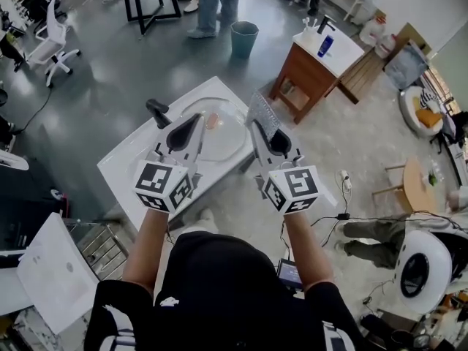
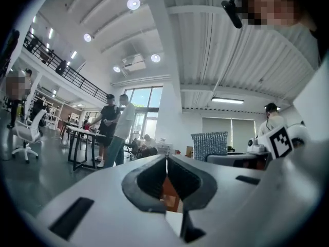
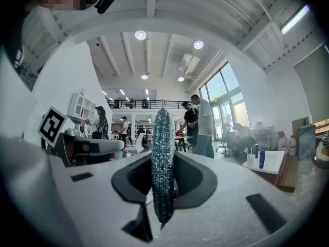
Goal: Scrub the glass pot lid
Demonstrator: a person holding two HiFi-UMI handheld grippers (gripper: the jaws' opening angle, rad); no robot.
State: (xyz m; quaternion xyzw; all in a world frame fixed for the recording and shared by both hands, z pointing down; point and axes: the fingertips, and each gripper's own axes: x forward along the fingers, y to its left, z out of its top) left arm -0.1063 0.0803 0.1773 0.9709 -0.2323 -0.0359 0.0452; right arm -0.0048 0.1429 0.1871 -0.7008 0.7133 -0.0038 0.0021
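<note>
The glass pot lid [image 1: 224,142] lies in the basin of a white sink unit [image 1: 128,168], its pinkish knob [image 1: 213,121] up. My left gripper [image 1: 195,118] hovers over the basin's left side, jaws shut with nothing between them; the left gripper view [image 2: 166,161] shows them pressed together. To the right of the basin, my right gripper [image 1: 258,128] is shut on a silver glittery scrub pad [image 1: 262,110] that stands upright. The pad [image 3: 163,158] fills the gap between the right gripper's [image 3: 163,187] jaws. Both grippers are raised and held level, clear of the lid.
A black faucet [image 1: 158,112] rises at the sink's left rear. Beyond it stand a teal bin [image 1: 244,38], a wooden cabinet with a white top [image 1: 311,64], people [image 1: 217,6] and an office chair [image 1: 51,44]. A white appliance [image 1: 424,269] sits low right.
</note>
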